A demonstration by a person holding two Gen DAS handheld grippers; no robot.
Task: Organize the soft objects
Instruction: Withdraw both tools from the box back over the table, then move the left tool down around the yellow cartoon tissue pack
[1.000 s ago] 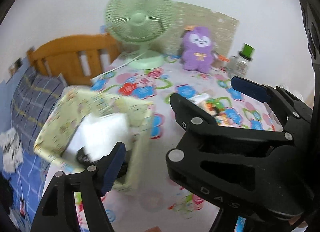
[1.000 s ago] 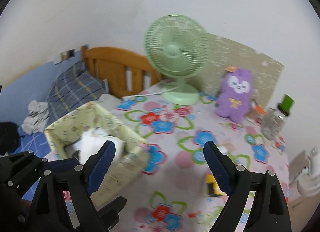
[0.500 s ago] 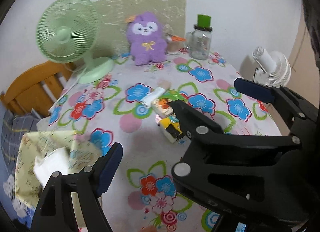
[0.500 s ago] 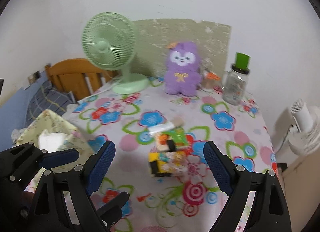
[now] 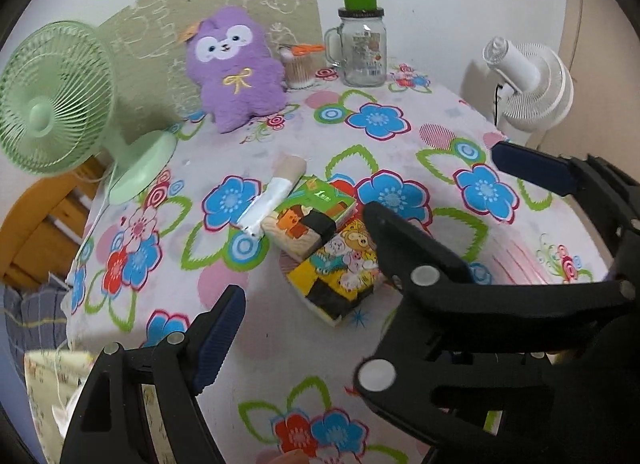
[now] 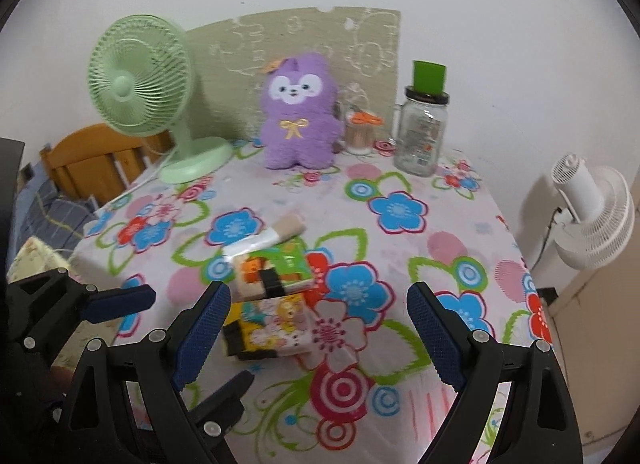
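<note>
**A:** Reading the right wrist view left to right, what did I have before me?

**B:** At far left, the fabric bin (image 6: 38, 260) beside the worktop (image 6: 460, 248), seemingly where soft things belong. Next, the left hand-held gripper (image 6: 132, 300), fingers spread, nothing between them. At the back, the green fan (image 6: 140, 91) and the purple plush (image 6: 298, 115) stood upright against the wall, out of the working space, I judged.

**A:** And the centre?

**B:** A tube (image 6: 264, 236) and two soft picture blocks (image 6: 276, 296), touching in a loose pile. My right hand-held gripper (image 6: 316, 328) hovered above them, fingers wide apart, pinching nothing; I judged it was lined up for a grasp.

**A:** Rightward?

**B:** The glass jar (image 6: 420, 135) with its green lid, then the white fan (image 6: 592, 215) off the worktop's edge.

**A:** Any legible writing?

**B:** In the left wrist view the green block face (image 5: 320, 195) showed a "1"; the jar's label was too small to read.
</note>
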